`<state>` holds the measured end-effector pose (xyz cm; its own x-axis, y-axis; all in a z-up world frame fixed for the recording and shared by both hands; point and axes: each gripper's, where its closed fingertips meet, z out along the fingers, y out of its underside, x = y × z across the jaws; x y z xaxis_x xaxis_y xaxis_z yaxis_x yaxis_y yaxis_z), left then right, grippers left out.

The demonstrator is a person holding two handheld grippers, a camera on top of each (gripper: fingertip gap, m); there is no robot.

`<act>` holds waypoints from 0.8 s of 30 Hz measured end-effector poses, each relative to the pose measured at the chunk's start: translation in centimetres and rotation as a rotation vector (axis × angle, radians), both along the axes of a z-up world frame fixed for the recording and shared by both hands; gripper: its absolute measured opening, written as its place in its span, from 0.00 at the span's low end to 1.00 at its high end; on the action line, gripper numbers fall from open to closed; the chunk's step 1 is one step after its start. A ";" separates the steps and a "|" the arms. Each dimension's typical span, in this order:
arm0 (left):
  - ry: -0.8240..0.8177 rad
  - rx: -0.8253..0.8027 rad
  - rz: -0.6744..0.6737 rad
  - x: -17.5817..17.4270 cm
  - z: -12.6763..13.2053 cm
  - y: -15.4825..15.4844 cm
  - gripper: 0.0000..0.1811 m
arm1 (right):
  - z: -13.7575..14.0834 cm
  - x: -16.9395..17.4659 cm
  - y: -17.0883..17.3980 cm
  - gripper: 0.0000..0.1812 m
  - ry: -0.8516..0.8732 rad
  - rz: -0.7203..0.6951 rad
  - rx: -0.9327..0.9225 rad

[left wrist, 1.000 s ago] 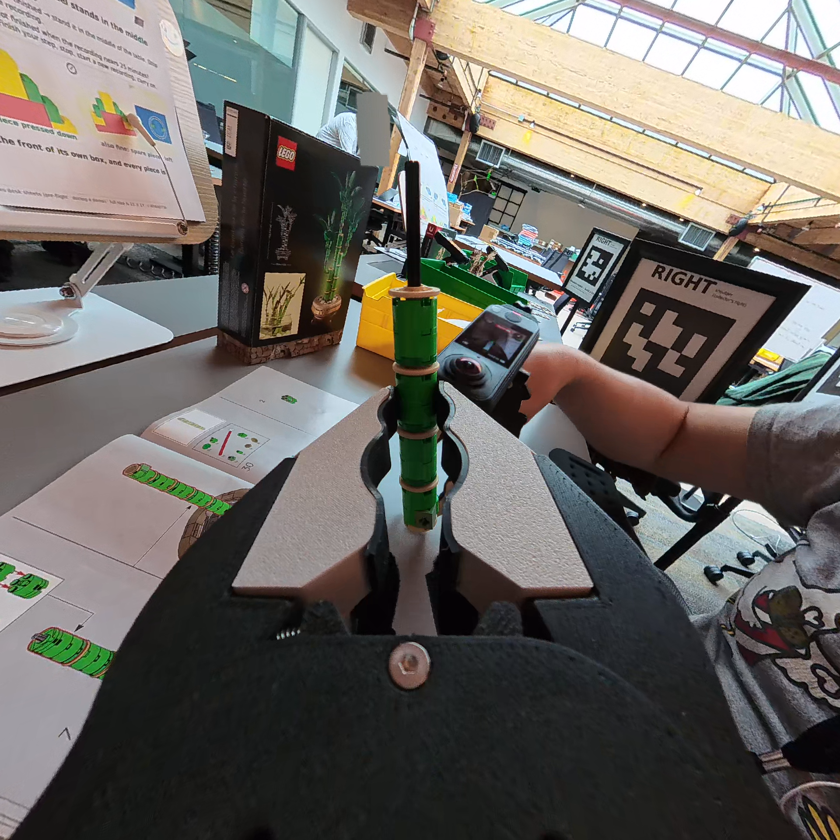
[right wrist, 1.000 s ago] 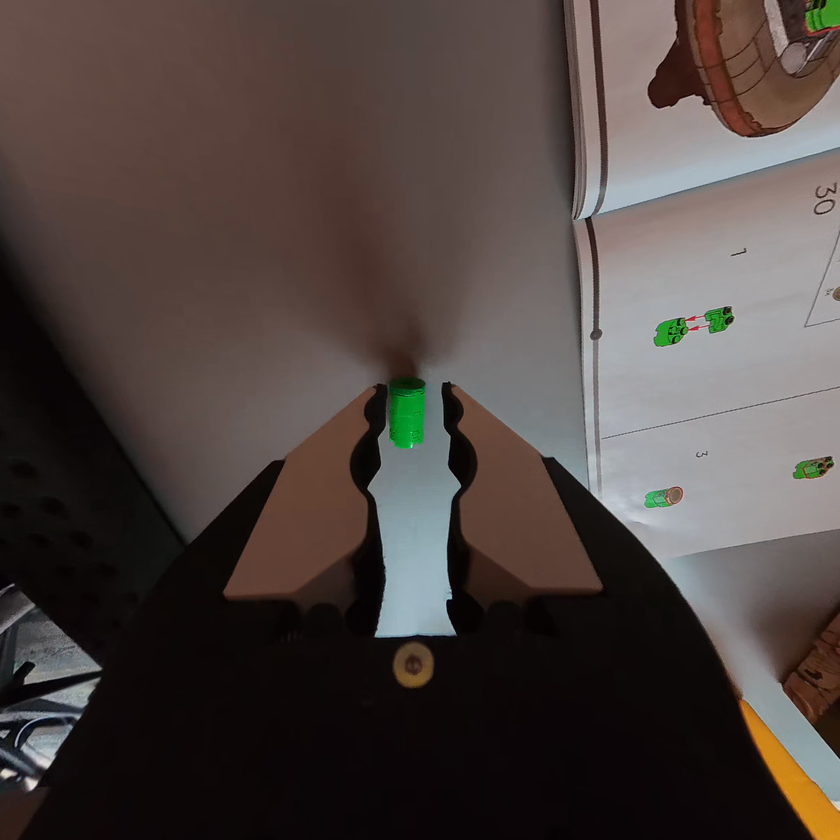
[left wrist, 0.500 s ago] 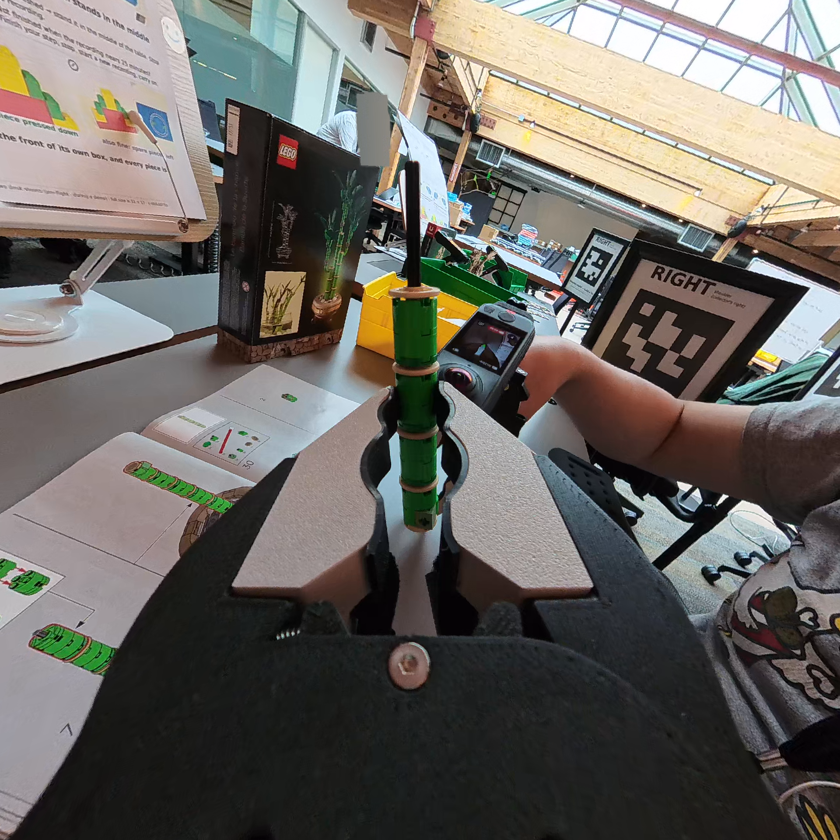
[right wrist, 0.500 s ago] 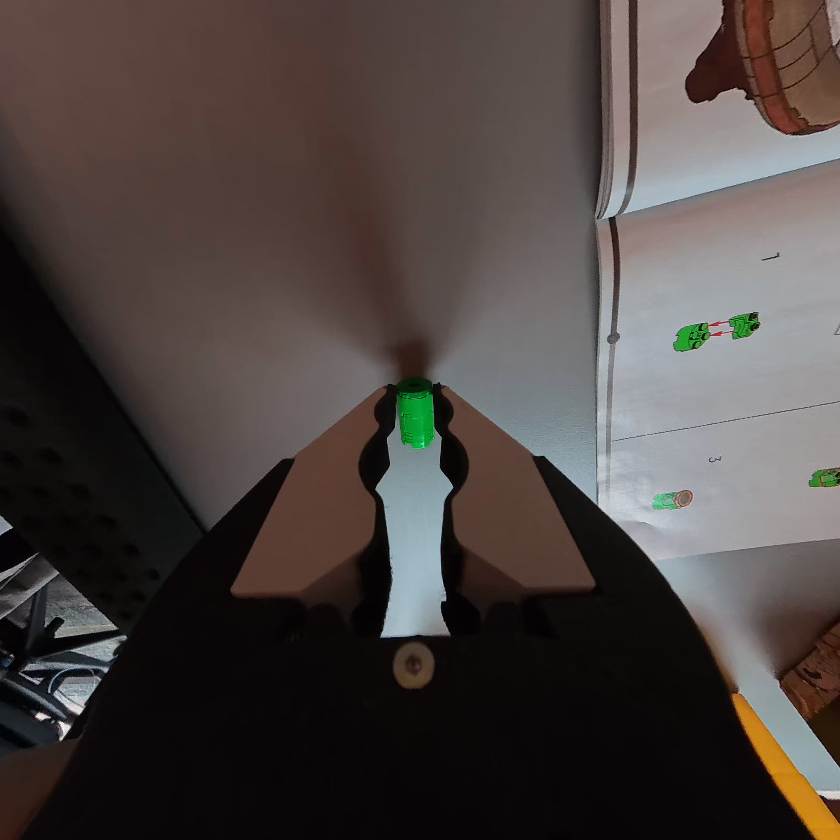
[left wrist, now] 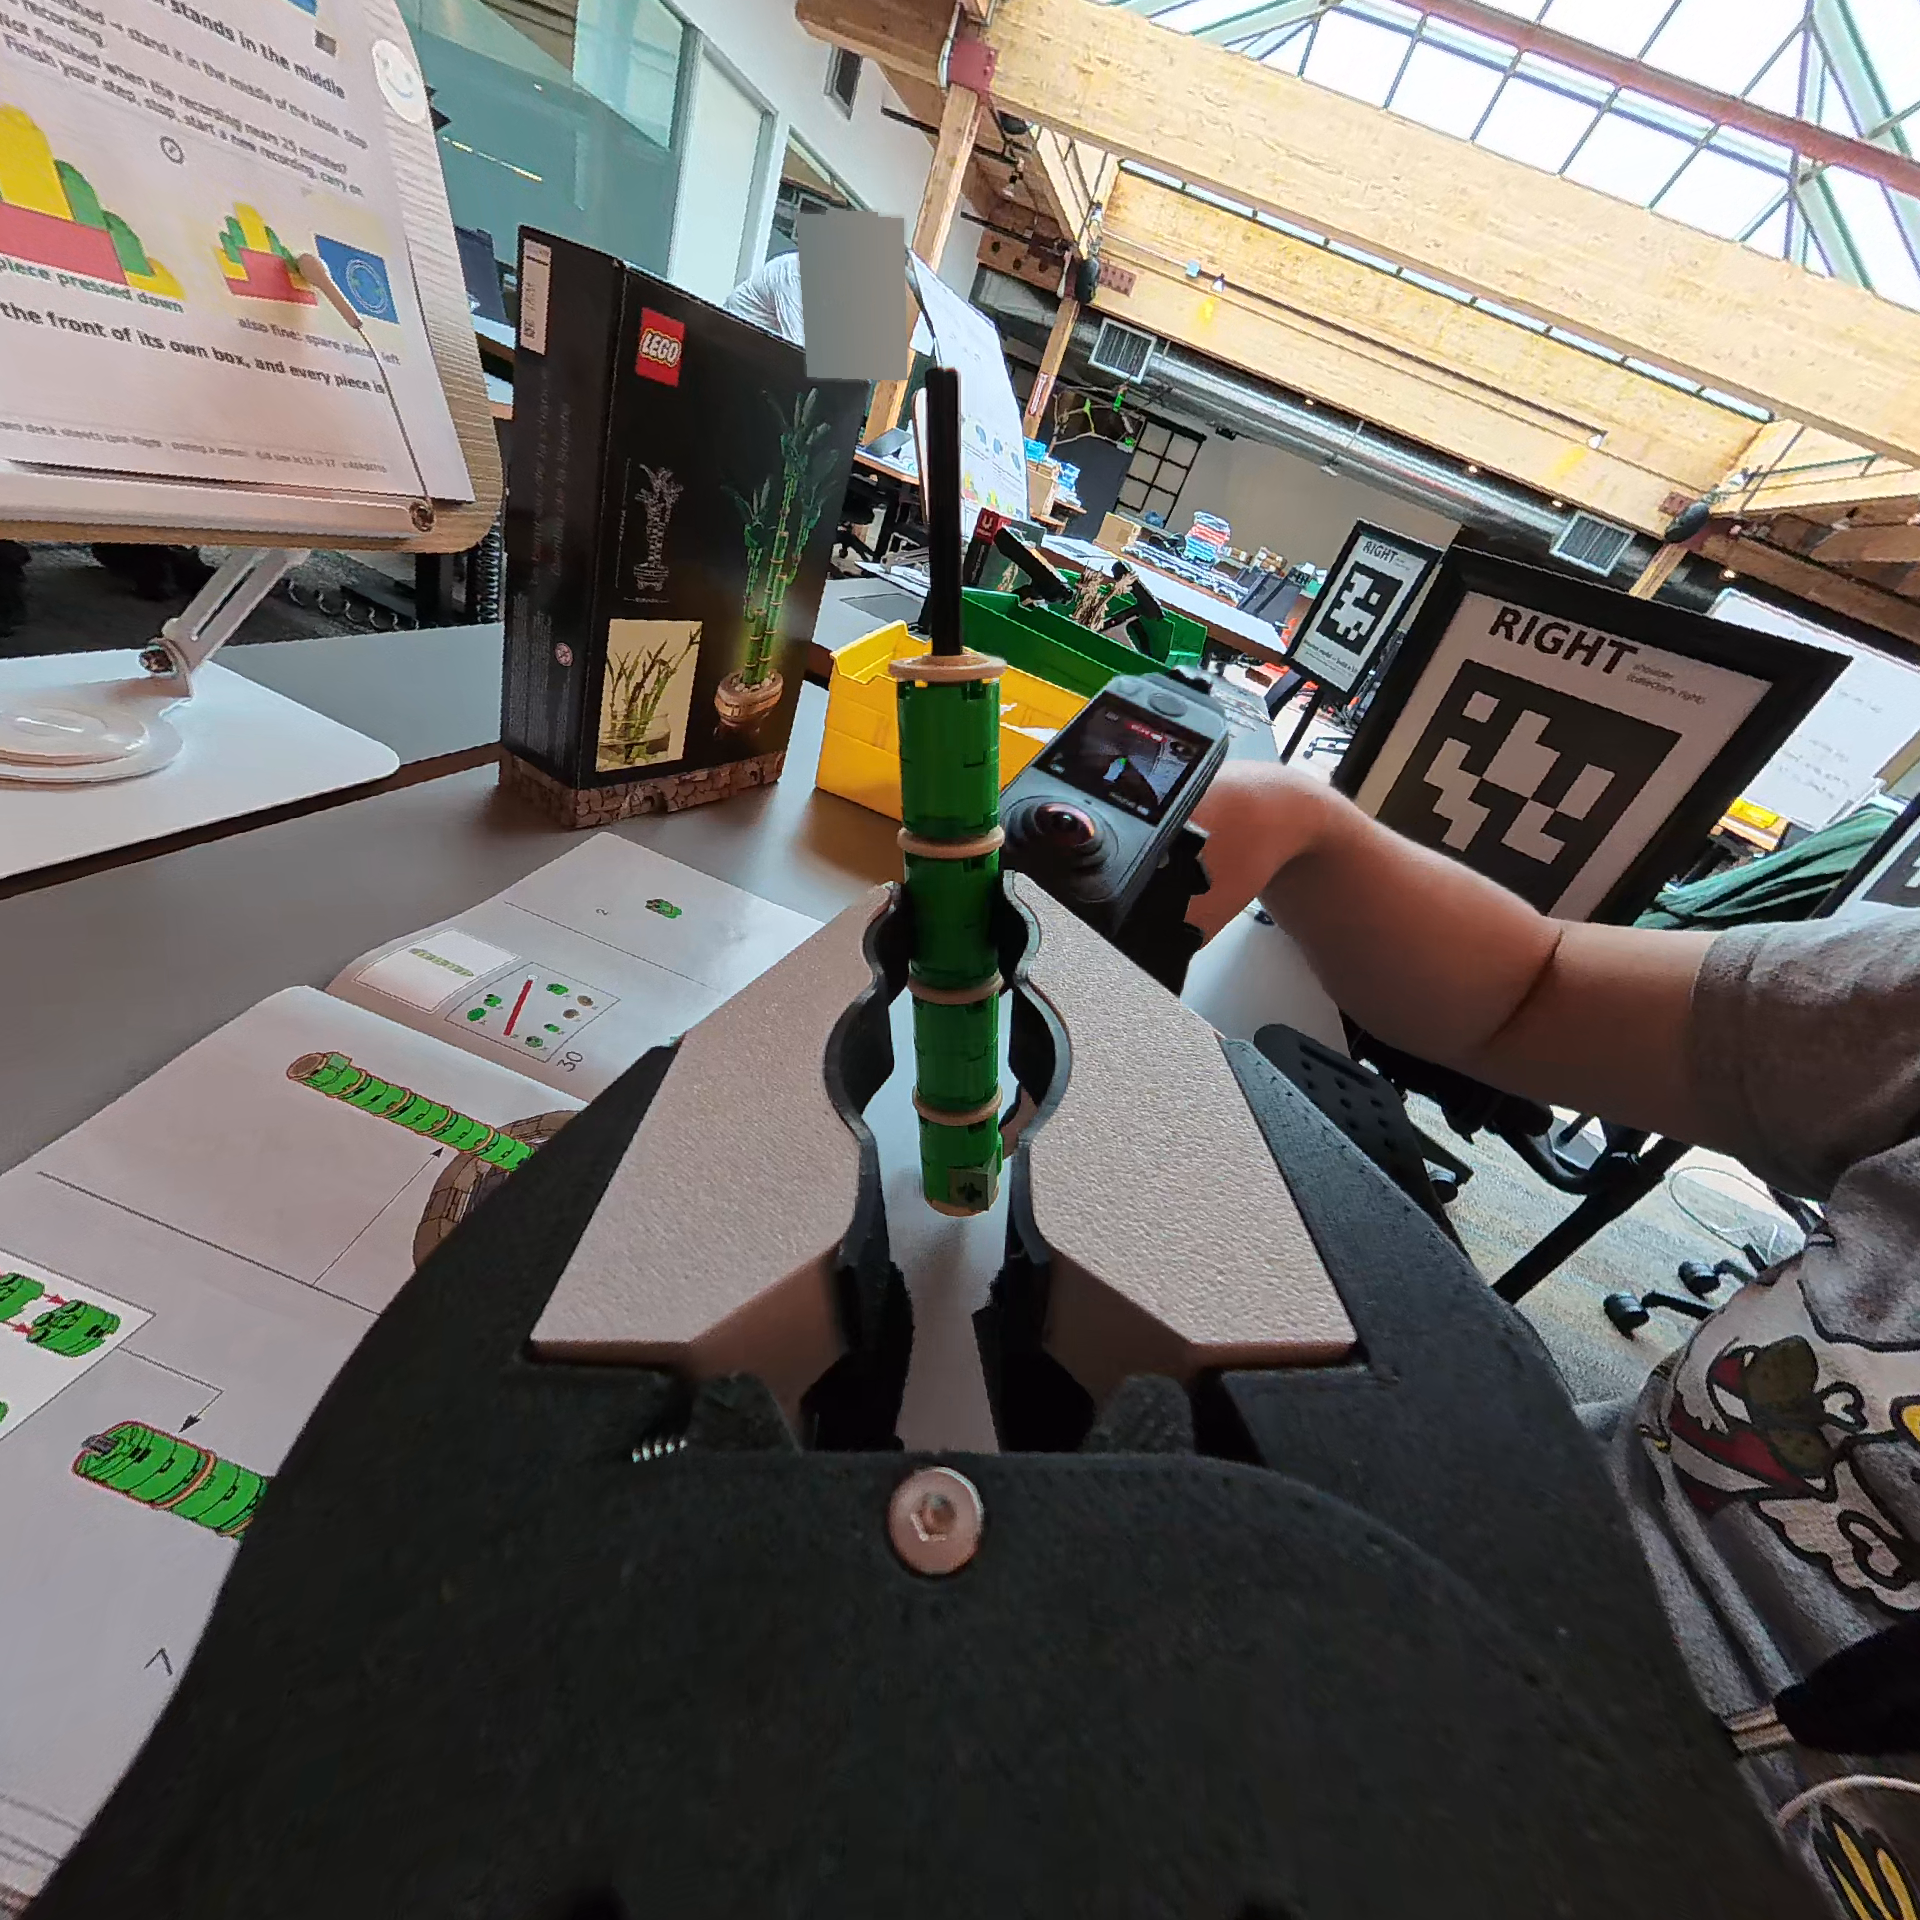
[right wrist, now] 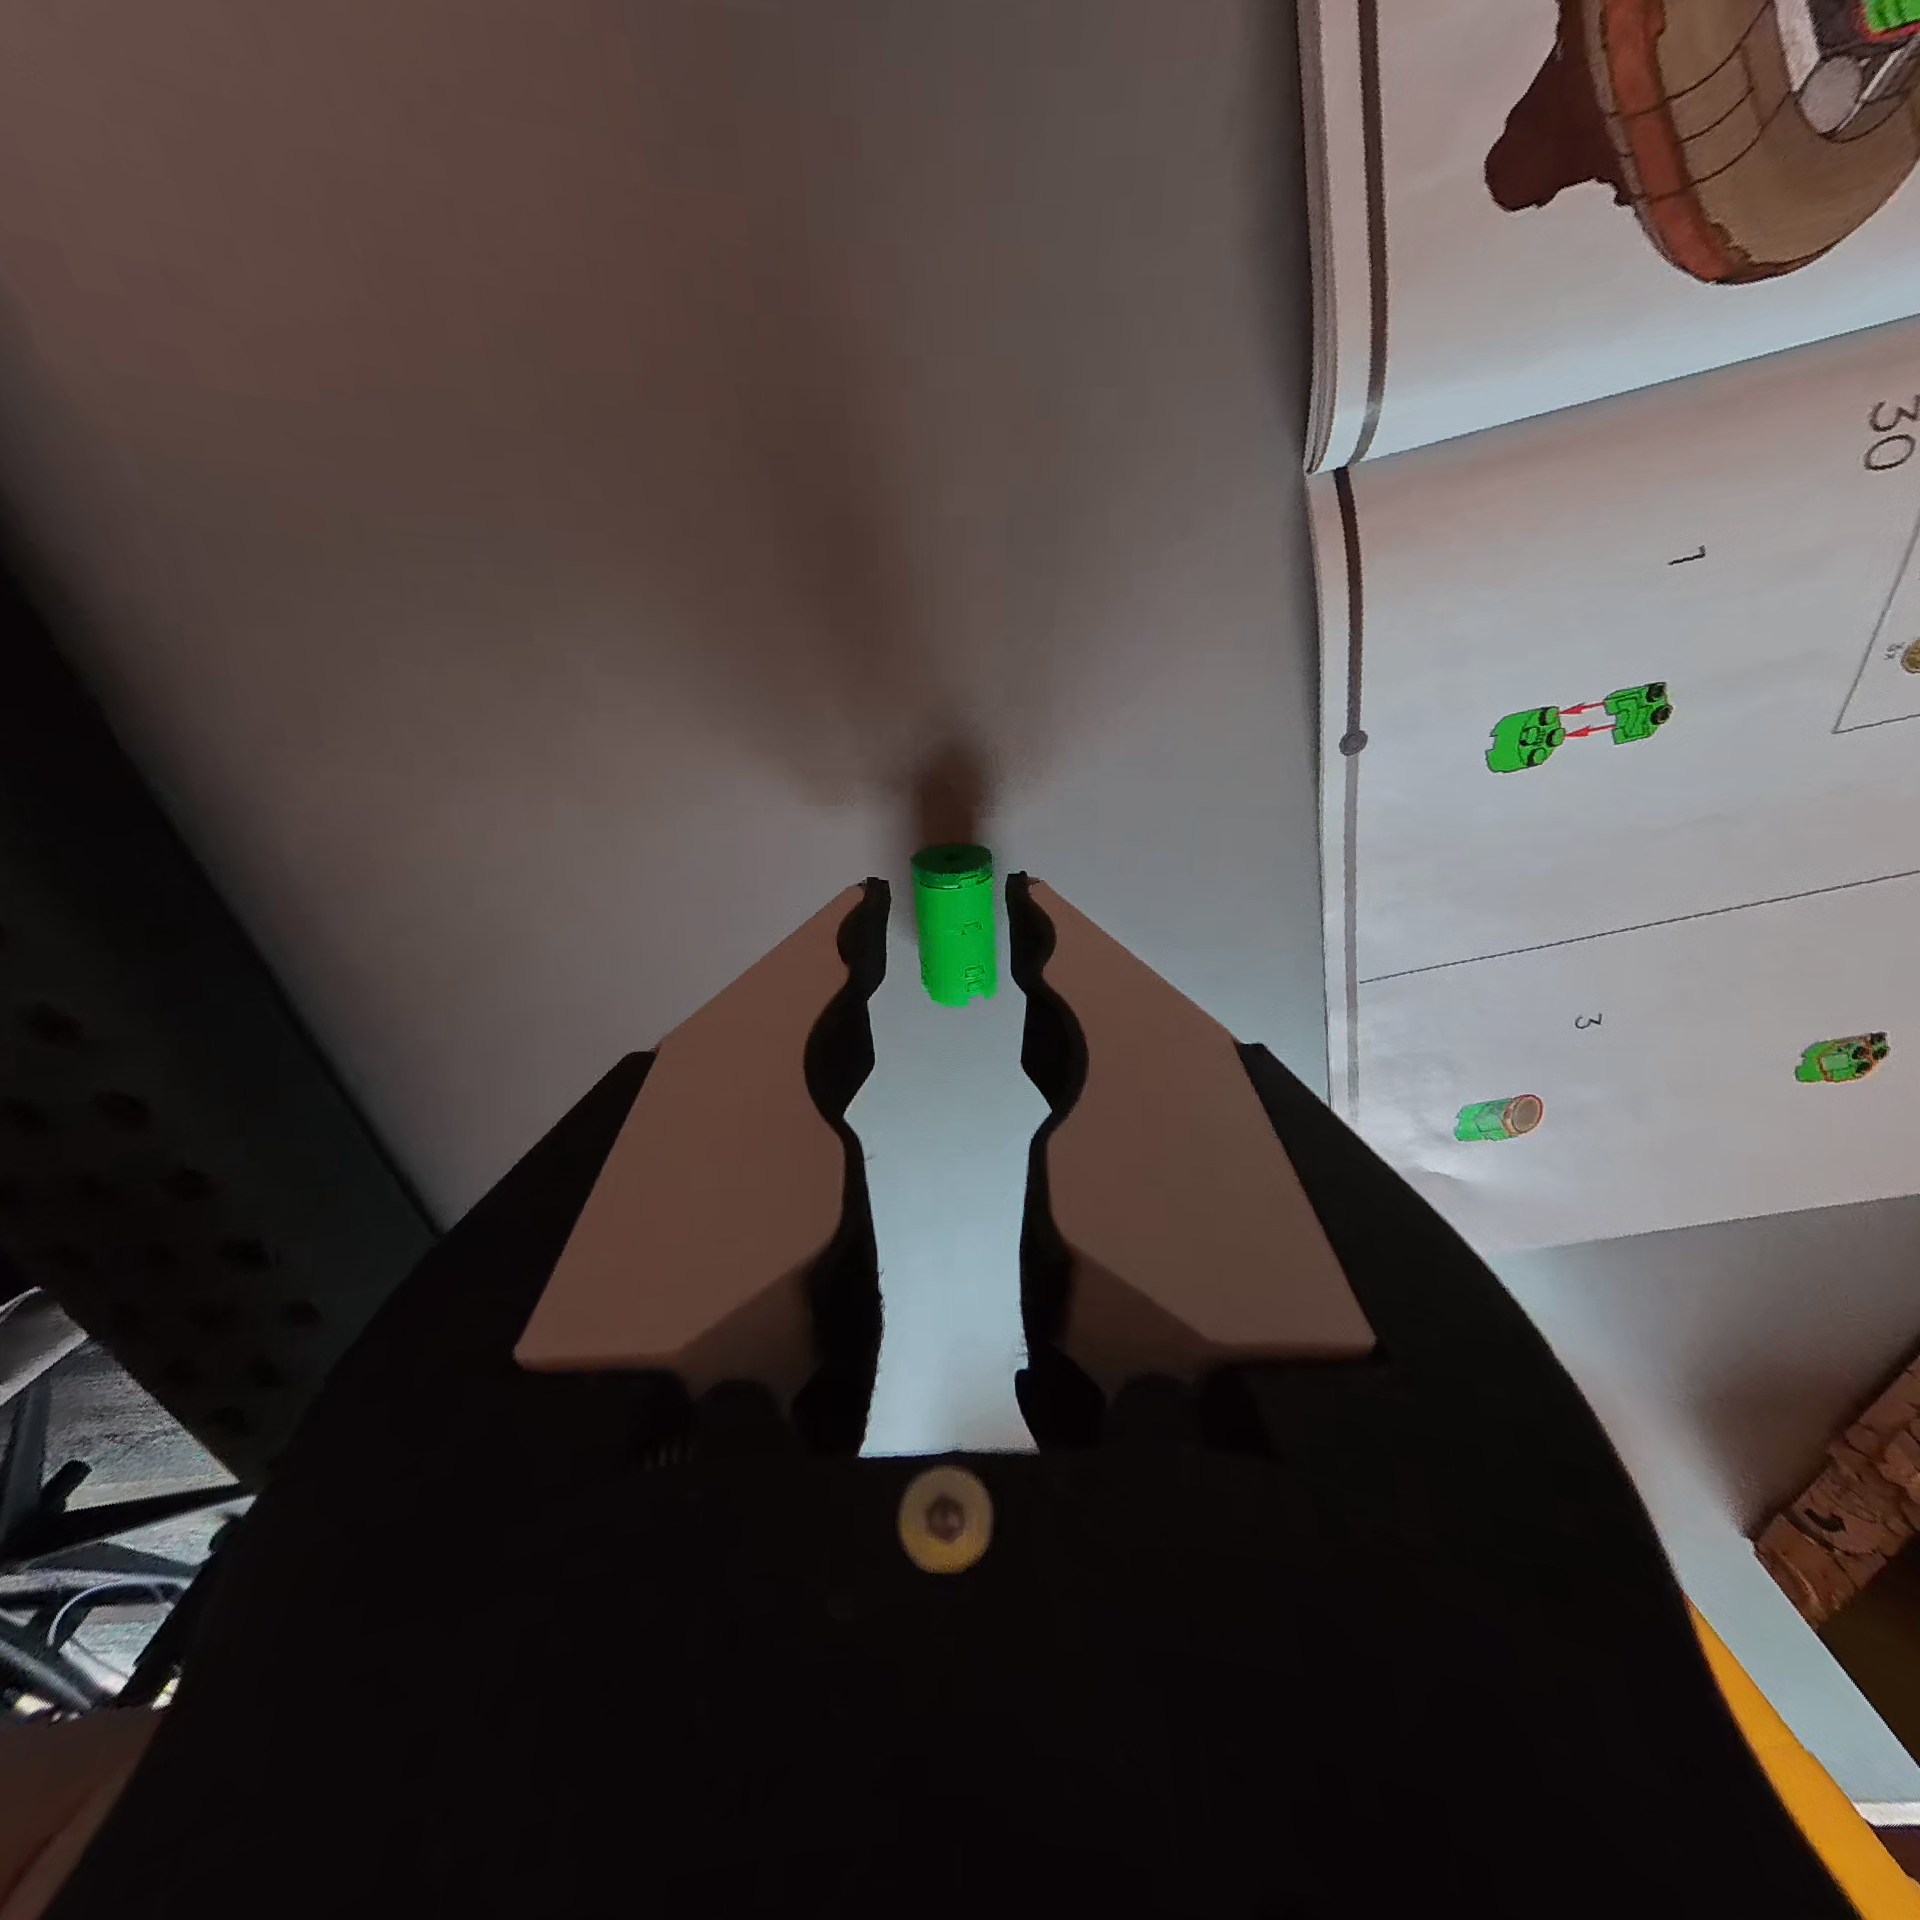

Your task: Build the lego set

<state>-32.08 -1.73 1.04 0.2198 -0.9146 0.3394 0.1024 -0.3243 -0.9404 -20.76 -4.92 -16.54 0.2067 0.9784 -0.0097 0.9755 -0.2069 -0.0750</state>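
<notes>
My left gripper [left wrist: 951,914] is shut on a green bamboo stalk [left wrist: 951,769] with tan rings and holds it upright. A thin black rod [left wrist: 943,499] sticks out of the stalk's top. My right gripper [right wrist: 948,883] points down at the grey table [right wrist: 623,416]. Its jaws stand close on both sides of a short green cylinder [right wrist: 954,935], which sits at the fingertips with its shadow just beyond it. The right gripper's camera body [left wrist: 1112,790] shows behind the stalk in the left wrist view, held by a person's arm [left wrist: 1403,935].
An open instruction booklet [left wrist: 260,1174] lies on the table, also at the right of the right wrist view [right wrist: 1610,883]. The set's box [left wrist: 675,520], a yellow bin [left wrist: 862,727] and a green bin [left wrist: 1049,634] stand behind. A sheet on a stand [left wrist: 208,260] is at the left. Spacing between my two grippers at the tips: around 20 cm.
My right gripper's jaws have narrowed onto the green cylinder, and the gripper shifted a little over the table. My left gripper and the stalk have stayed still.
</notes>
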 end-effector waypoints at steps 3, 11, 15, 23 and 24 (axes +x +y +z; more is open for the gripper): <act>0.002 0.000 0.000 0.0 -0.1 0.0 0.08 | -0.3 -0.3 0.1 0.12 0.015 0.003 0.001; -0.004 0.002 0.010 -0.3 0.1 0.2 0.08 | 1.8 -0.6 1.0 0.08 0.106 -0.005 0.046; -0.012 0.000 0.012 -0.1 0.1 0.2 0.08 | 10.1 -3.6 3.6 0.08 0.528 -0.078 0.171; 0.021 -0.051 -0.084 2.8 -1.5 -1.3 0.08 | 30.1 -5.7 5.7 0.07 1.680 -0.391 -0.299; 0.015 -0.062 -0.108 3.2 -1.5 -1.8 0.08 | 29.9 -5.9 6.2 0.07 1.729 -0.424 -0.379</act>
<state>-28.89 -3.54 -0.42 0.1268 -0.9107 0.3932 0.0496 -0.3901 -0.9194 -26.66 1.32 13.36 -0.0697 0.7623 -0.6435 -0.2576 -0.6370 -0.7266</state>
